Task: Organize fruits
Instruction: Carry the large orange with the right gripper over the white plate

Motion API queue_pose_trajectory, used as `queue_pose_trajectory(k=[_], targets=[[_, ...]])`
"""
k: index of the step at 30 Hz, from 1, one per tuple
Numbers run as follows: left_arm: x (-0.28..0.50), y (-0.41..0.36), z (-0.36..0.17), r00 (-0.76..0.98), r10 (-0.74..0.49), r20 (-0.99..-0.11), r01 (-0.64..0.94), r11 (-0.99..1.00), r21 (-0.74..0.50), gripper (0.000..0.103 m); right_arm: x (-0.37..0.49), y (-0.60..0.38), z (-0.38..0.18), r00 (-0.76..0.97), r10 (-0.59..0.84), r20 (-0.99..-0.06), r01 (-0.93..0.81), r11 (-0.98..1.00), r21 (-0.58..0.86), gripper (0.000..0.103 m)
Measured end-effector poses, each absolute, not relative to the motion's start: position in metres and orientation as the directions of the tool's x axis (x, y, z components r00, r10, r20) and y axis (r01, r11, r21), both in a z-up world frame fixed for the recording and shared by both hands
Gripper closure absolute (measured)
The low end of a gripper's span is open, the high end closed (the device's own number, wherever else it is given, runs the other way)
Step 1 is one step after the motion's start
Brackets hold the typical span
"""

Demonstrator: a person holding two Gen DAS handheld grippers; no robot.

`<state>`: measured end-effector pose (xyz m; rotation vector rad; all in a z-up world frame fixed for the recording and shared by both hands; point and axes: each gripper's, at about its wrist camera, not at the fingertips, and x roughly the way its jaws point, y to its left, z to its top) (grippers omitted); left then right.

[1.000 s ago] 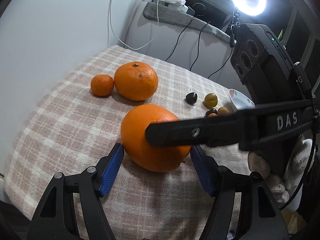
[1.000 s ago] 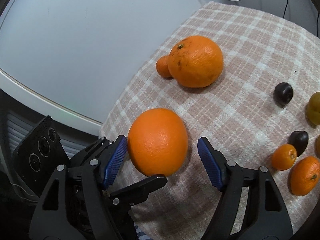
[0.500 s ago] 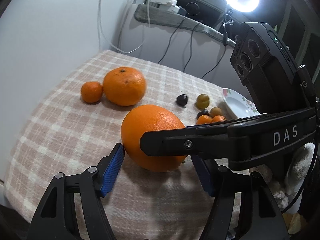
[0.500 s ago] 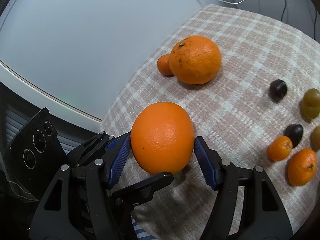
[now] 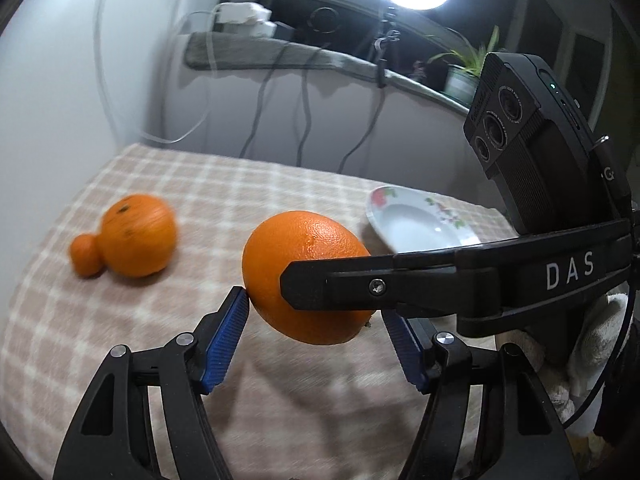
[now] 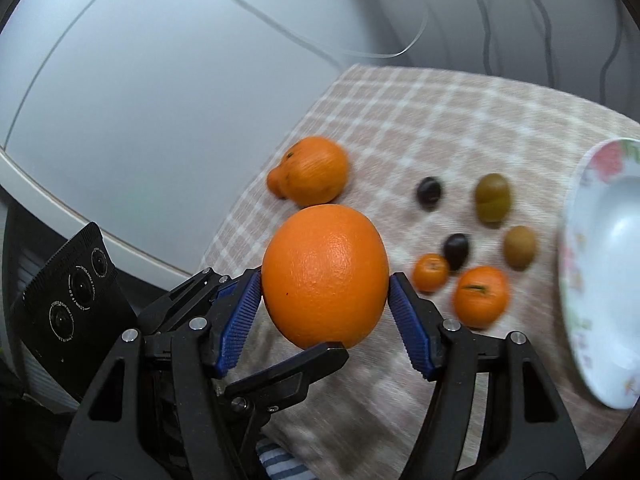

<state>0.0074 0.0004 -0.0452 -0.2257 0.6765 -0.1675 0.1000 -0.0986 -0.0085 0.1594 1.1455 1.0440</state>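
My right gripper (image 6: pixel 326 308) clamps the large round orange (image 6: pixel 325 276) above the checked tabletop (image 6: pixel 420 128); left gripper (image 5: pixel 316 340) brackets it, pads barely touching; I should carry level toward the white floral plate (image 6: pixel 608 272)

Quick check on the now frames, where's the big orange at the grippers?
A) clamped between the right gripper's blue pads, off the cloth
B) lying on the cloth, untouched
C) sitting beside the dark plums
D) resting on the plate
A: in the right wrist view both blue pads of the right gripper press the sides of the big orange, which sits above the checked cloth; the plate holds nothing.
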Motion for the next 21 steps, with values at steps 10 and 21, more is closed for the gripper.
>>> queue_pose_trajectory(k=[10, 21], targets=[[0.048, -0.05, -0.037, 0.747, -0.326, -0.58, 0.216, 0.943, -0.253, 0.035, 0.125, -0.166, 0.002, 0.156, 0.724, -0.672, -0.527, 0.637, 0.563, 0.035], [0.093, -0.099, -0.035, 0.701, -0.392, -0.595, 0.302, 0.92, -0.251, 0.035, 0.153, -0.219, -0.002, 0.246, 0.693, -0.678, -0.452, 0.701, 0.552, 0.035]])
